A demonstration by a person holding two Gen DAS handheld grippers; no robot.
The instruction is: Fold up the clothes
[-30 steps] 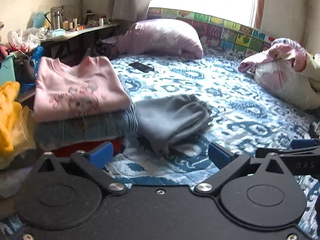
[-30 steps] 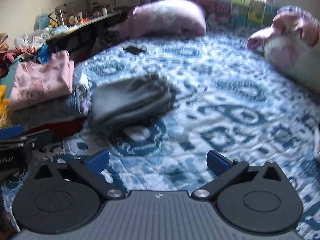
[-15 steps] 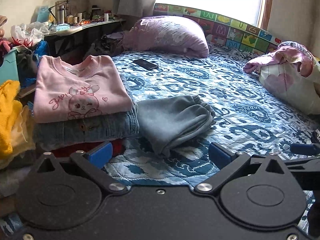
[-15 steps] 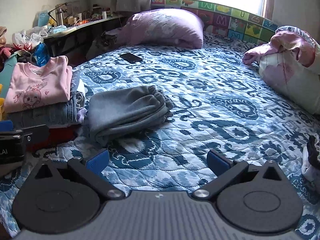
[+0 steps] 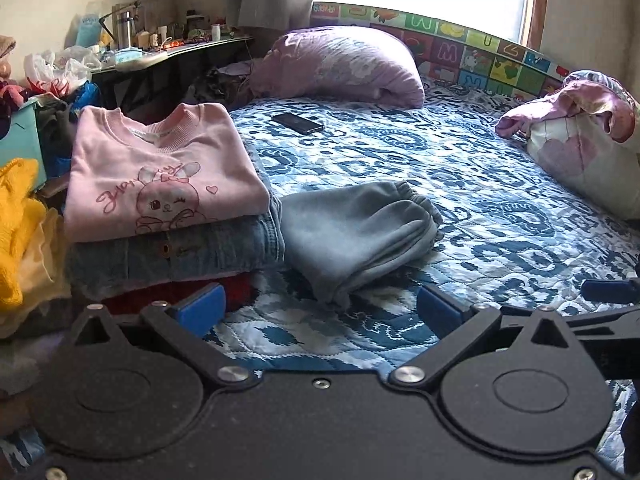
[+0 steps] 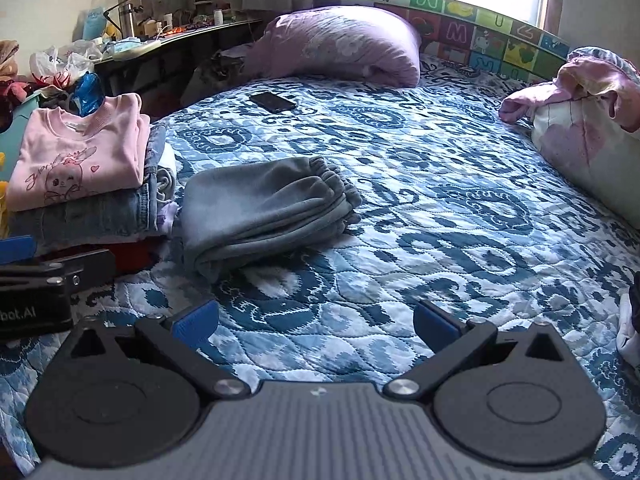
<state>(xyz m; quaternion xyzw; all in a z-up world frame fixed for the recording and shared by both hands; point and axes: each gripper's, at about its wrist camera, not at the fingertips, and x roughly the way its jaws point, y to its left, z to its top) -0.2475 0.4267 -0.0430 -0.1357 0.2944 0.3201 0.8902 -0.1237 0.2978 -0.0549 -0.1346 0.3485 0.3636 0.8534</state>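
Folded grey fleece trousers [image 5: 356,236] on blue patterned quilt [image 6: 440,208], beside stack topped by pink bunny sweatshirt [image 5: 156,172], left gripper [image 5: 320,312] and right gripper [image 6: 316,320] both spread, holding nothing

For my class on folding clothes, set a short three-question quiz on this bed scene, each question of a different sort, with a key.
1. True or false: the pink sweatshirt lies on top of the stack, above the denim garment.
2. The folded grey pants rest: A) on the stack, B) on the quilt beside the stack, C) in the left claw.
3. Fill in: both the left claw and the right claw are ____ and hold nothing.

Key: 1 true; 2 B; 3 open.
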